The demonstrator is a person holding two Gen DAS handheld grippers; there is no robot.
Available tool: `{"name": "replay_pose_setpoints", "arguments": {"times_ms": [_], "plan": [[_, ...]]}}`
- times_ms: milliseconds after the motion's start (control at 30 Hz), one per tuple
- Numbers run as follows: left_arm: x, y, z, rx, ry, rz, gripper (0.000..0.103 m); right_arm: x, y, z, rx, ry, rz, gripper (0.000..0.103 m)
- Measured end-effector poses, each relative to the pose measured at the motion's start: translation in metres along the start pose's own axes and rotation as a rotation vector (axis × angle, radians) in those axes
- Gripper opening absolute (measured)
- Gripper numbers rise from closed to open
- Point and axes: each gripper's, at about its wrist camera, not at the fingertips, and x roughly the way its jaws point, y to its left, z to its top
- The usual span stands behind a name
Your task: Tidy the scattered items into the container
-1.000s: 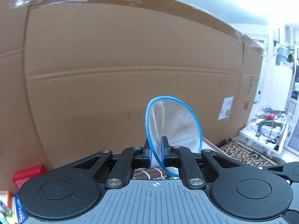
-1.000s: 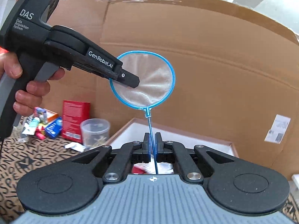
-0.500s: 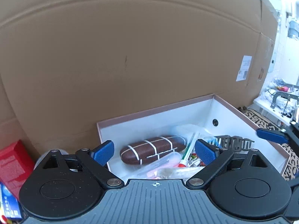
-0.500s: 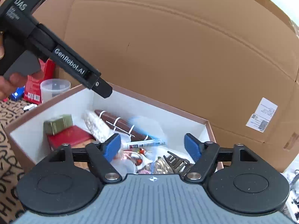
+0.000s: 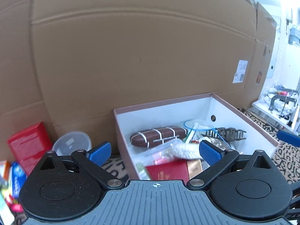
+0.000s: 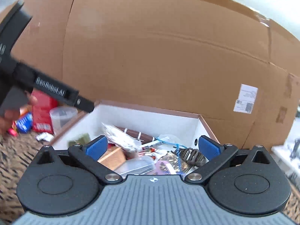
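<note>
Several loose items lie on the letter-patterned rug [image 5: 116,166] off the left wall of the white shoebox with a pinkish-brown rim [image 5: 163,105], and the coming move turns on that side. Farthest left, against the tall brown cardboard sheet [image 5: 142,56], is a blurred heap of small blue and orange packets [image 5: 16,176]; next a red rectangular carton [image 5: 31,146], standing on end and tilted; then a clear plastic tub [image 5: 72,145], lying with its mouth toward the camera, just beside the box's rear left corner. All three sit left of and beyond the left gripper [image 5: 152,152], whose blue-padded jaws stand wide apart and hold nothing; it straddles the box's left wall, so it looks the nearer tool. In the right wrist view the same carton [image 6: 44,110] and tub [image 6: 61,116] appear far left, behind the left tool's black body. The box is already well filled: a brown oblong case banded with white cords [image 5: 159,136], long axis along the rear wall; a blue-rimmed fine-mesh net [image 5: 196,125] near the rear right corner; a grey-brown claw hair clip [image 5: 226,134] toward the right wall; a dark red booklet [image 5: 168,171] at the near edge. The right gripper [image 6: 152,148] is likewise spread and empty above the box's near edge.
</note>
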Motion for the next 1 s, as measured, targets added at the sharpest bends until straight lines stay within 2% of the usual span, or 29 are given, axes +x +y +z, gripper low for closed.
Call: {"name": "replay_pose_setpoints", "arguments": {"times_ms": [200, 300, 400, 533, 767, 1000], "plan": [[-0.039, 0.007, -0.036, -0.096, -0.009, -0.025, 0.103, -0.038, 0.011, -0.007, 0.105, 0.014, -0.018, 0.102], [-0.053, 0.008, -0.054, -0.139, 0.006, 0.021, 0.103, -0.052, 0.014, -0.012, 0.131, 0.022, -0.044, 0.102], [-0.068, 0.004, -0.068, -0.136, 0.014, 0.09, 0.103, -0.064, 0.014, -0.017, 0.15, 0.038, -0.078, 0.102], [-0.086, 0.001, -0.076, -0.134, 0.013, 0.099, 0.103, -0.076, 0.011, -0.022, 0.184, 0.073, -0.101, 0.102], [-0.09, -0.009, -0.084, -0.166, 0.043, 0.078, 0.103, -0.098, 0.002, -0.029, 0.208, 0.1, -0.119, 0.102], [-0.079, -0.031, -0.089, -0.125, 0.078, 0.059, 0.103, -0.106, -0.006, -0.033, 0.203, 0.126, -0.14, 0.102]]}}
